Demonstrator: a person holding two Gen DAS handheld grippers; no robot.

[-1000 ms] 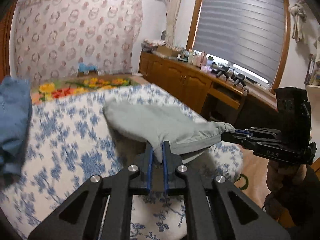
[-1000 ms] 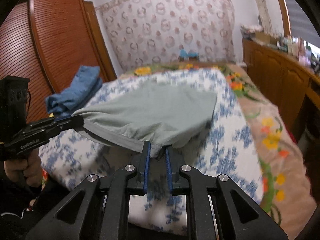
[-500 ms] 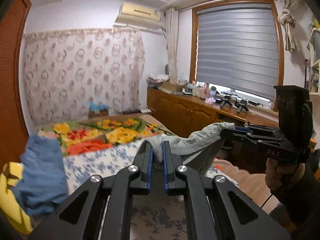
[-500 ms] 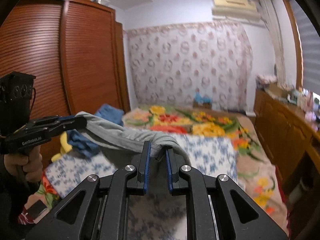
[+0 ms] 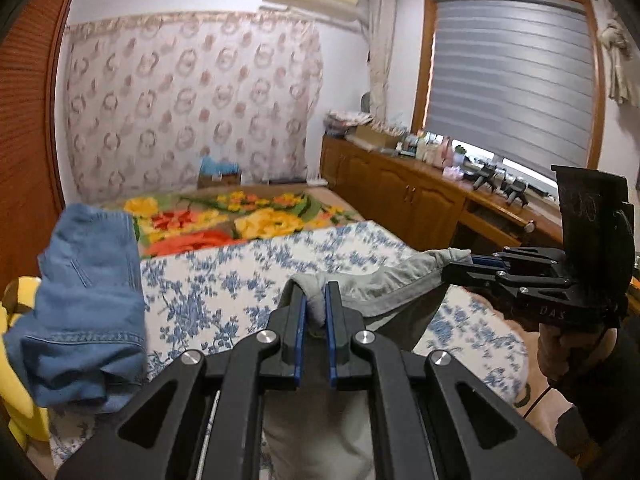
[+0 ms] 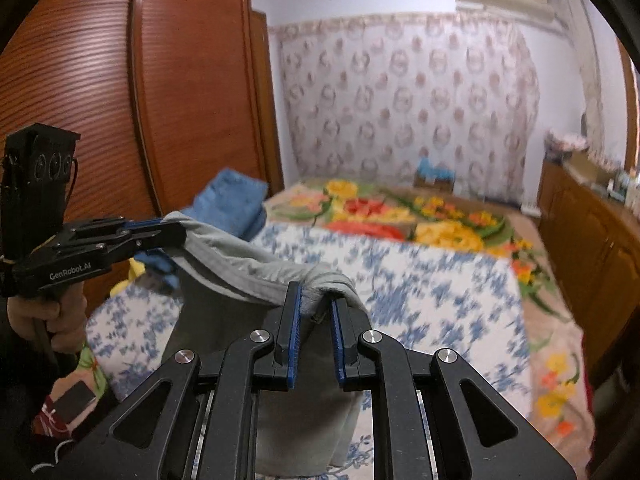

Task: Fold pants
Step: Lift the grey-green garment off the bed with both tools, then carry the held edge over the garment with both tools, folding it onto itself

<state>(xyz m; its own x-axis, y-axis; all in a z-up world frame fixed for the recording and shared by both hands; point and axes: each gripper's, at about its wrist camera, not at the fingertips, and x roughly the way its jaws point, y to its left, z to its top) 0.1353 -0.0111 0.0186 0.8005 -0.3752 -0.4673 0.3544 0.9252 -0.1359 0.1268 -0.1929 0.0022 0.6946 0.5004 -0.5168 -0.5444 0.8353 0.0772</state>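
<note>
Grey pants (image 5: 384, 292) hang by their waistband between my two grippers, above the bed's blue-flowered sheet (image 5: 224, 280). My left gripper (image 5: 316, 300) is shut on one end of the waistband; its cloth bunches between the blue pads. My right gripper (image 6: 314, 300) is shut on the other end of the pants (image 6: 236, 256). The legs drop down below both grippers, out of sight behind the jaws. In the left wrist view the right gripper (image 5: 460, 266) shows at the right; in the right wrist view the left gripper (image 6: 176, 232) shows at the left.
Blue jeans (image 5: 88, 292) lie piled at the bed's left edge, over something yellow (image 5: 16, 380). A flowered blanket (image 5: 240, 220) covers the far bed. Wooden cabinets (image 5: 400, 196) line the right wall, a brown wardrobe (image 6: 120, 100) the left. A phone (image 6: 74, 398) lies on the floor.
Both grippers have lifted the grey pants off the bed, where they lay spread a second ago. The waistband now hangs stretched in the air between them and the views tilted up, then back down.
</note>
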